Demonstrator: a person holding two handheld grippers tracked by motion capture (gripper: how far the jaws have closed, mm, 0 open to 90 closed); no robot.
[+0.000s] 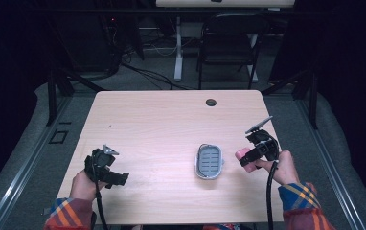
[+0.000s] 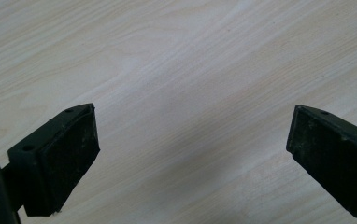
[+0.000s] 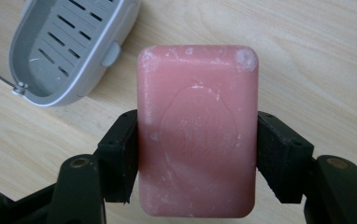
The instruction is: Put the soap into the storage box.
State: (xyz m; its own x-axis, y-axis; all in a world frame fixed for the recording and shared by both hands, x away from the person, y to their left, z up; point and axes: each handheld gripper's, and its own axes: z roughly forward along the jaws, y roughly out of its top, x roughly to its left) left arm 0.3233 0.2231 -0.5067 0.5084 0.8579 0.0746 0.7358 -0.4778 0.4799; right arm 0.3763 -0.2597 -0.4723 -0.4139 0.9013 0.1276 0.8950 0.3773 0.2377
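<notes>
Right hand-held gripper [image 3: 197,154] pinching pink soap bar [image 3: 197,130] near surface's [image 1: 162,124] right edge, soap dish [image 1: 209,161] unfilled beside it; left hand-held gripper [image 2: 190,154] spread, idle; placement remains.

- The table [image 1: 162,124] carries a soap dish [image 1: 209,161], which lies right of centre and toward the person's edge.
- A bar of soap [image 1: 245,156] sits just right of the soap dish, between the jaws of the right gripper [image 1: 246,158] and clear of the tabletop (the right gripper view has the soap [image 3: 197,130] in front, the dish [image 3: 69,46] behind it to the upper left).
- The left gripper [image 1: 119,178] is over the table's near left part, well apart from the dish, with bare tabletop [image 2: 186,70] between its jaws.
- A round hole [image 1: 211,102] lies near the table's far edge, behind the dish.
- A chair [image 1: 229,43] stands on the floor beyond the table's far edge.
</notes>
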